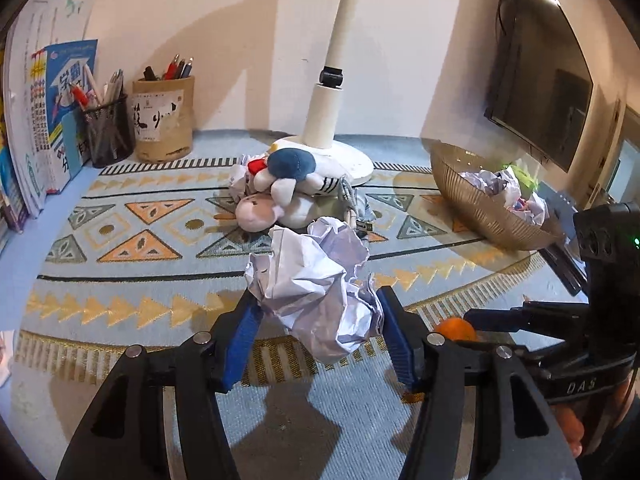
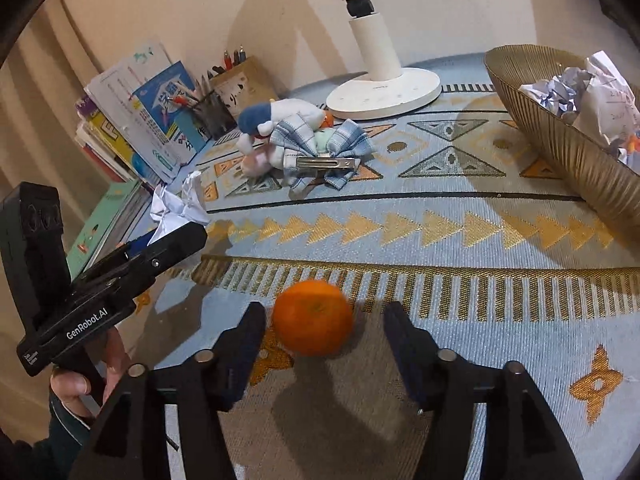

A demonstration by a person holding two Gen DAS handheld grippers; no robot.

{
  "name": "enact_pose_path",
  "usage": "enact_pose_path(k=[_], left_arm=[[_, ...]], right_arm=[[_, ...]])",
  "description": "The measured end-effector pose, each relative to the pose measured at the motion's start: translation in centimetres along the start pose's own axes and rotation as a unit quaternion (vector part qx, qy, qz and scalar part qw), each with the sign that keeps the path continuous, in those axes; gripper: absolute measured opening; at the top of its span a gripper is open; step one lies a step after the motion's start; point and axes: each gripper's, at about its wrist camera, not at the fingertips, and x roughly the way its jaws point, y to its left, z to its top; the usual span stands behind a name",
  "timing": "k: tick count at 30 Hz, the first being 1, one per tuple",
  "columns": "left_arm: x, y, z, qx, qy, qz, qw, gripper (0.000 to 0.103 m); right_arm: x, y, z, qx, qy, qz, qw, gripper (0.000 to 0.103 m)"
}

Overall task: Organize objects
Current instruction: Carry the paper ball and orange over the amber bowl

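Observation:
My left gripper [image 1: 316,308] is shut on a crumpled white paper ball [image 1: 316,284] and holds it above the patterned mat; the ball also shows in the right wrist view [image 2: 178,208]. My right gripper [image 2: 324,320] is open, its fingers either side of an orange tangerine [image 2: 314,322] that rests on the mat; the left finger is close to it, the right finger apart. The tangerine also shows in the left wrist view [image 1: 456,328]. A gold ribbed bowl [image 1: 472,200] with crumpled papers stands at the right, also seen in the right wrist view [image 2: 560,136].
Plush toys [image 1: 280,188] and a blue plaid hair bow [image 2: 320,152] lie mid-mat by a white lamp base [image 2: 384,92]. Pen holders [image 1: 164,120] and books [image 1: 48,120] stand at back left. A dark monitor [image 1: 540,68] hangs at right.

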Motion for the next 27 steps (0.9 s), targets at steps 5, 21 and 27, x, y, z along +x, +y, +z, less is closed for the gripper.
enact_pose_path(k=[5,21,27], left_arm=[[0.0,0.4,0.1,-0.008,0.003,-0.001,1.0,0.056],[0.2,0.0,0.1,-0.001,0.009,0.018,0.9998,0.056],[-1.7,-5.0,2.2,0.073,0.005,0.015,0.9972,0.056]], right_arm=[[0.4,1.3,-0.2,-0.024,0.0,-0.012,1.0,0.063],[1.4,4.1,-0.7,-0.109,0.001,-0.056,0.992,0.039],[-2.0,2.3,-0.5,-0.083,-0.042,-0.038,0.995,0.039]])
